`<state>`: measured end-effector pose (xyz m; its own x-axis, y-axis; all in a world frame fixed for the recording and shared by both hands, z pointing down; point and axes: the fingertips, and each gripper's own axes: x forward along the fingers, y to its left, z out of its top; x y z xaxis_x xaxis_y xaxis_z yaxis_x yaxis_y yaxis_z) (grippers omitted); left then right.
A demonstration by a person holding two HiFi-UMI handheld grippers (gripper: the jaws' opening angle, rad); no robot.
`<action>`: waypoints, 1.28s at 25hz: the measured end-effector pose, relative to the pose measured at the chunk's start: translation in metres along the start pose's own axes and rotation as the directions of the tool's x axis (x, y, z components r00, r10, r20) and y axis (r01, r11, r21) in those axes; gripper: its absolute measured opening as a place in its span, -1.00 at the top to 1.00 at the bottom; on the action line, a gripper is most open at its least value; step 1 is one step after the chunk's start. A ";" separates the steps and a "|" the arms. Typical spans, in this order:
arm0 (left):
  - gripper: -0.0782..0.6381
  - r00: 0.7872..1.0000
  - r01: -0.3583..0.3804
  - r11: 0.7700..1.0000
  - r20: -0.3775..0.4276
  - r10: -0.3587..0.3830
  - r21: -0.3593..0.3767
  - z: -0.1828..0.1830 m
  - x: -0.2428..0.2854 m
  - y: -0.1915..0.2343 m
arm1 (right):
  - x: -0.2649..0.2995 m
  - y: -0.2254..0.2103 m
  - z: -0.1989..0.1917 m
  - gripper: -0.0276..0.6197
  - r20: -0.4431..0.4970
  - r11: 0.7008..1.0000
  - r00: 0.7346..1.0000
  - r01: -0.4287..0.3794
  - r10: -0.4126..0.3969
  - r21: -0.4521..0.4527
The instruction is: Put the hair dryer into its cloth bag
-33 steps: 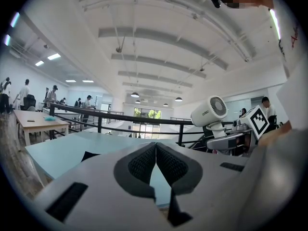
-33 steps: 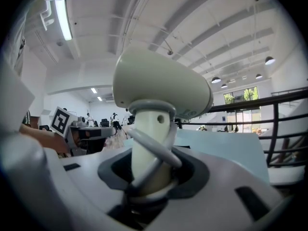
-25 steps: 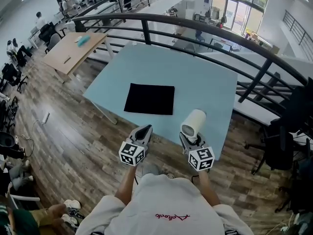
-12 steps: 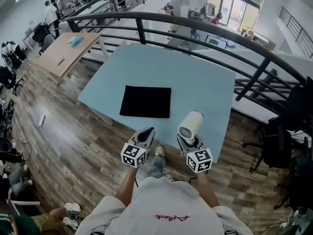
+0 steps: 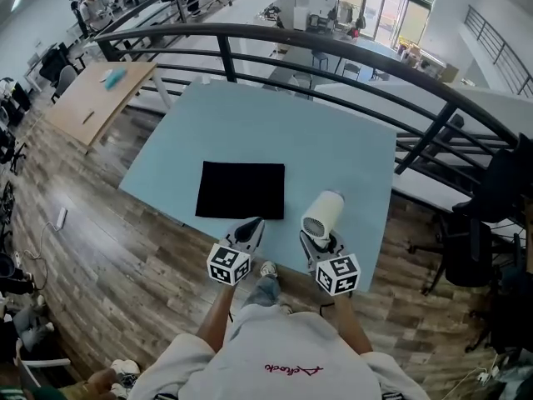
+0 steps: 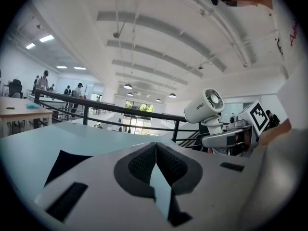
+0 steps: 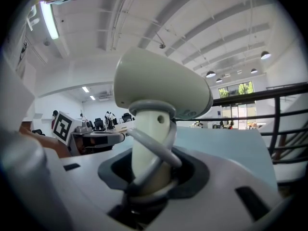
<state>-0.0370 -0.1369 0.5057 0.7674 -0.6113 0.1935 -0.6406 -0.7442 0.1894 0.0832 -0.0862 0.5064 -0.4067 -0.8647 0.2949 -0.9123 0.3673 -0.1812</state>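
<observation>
L tongs (image 5: 251,225) together, empty; R tongs (image 5: 320,239) clamped on hair dryer (image 5: 323,212) handle, its base hidden; cloth bag (image 5: 241,189) opening unclear.

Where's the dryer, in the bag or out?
Out. The right gripper holds the dryer by its handle; the bag lies flat, apart.

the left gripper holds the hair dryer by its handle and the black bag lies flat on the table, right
No: the right gripper holds the hair dryer by its handle, as the right gripper view shows. The black bag lies flat on the table.
</observation>
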 end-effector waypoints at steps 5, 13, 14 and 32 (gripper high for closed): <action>0.76 1.000 0.021 1.000 0.017 -0.021 0.014 0.025 0.026 0.028 | 0.029 -0.016 0.029 0.37 0.026 1.000 0.999 0.027 -0.026 -0.011; 0.76 0.998 0.064 0.998 0.021 -0.065 0.022 0.047 0.070 0.053 | 0.049 -0.049 0.061 0.37 0.046 0.993 0.992 0.118 -0.117 -0.027; 0.76 0.997 0.078 0.997 0.019 -0.078 0.023 0.048 0.076 0.054 | 0.050 -0.053 0.064 0.37 0.047 0.991 0.990 0.132 -0.130 -0.026; 0.76 0.990 0.109 0.994 -0.092 -0.111 -0.024 0.015 0.123 0.083 | 0.082 -0.087 0.044 0.37 -0.020 0.981 0.981 0.193 -0.193 -0.008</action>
<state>0.0048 -0.2778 0.5304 0.8279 -0.4977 0.2587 -0.5534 -0.7999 0.2321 0.1313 -0.2042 0.5050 -0.2235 -0.9125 0.3427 -0.9740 0.1961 -0.1132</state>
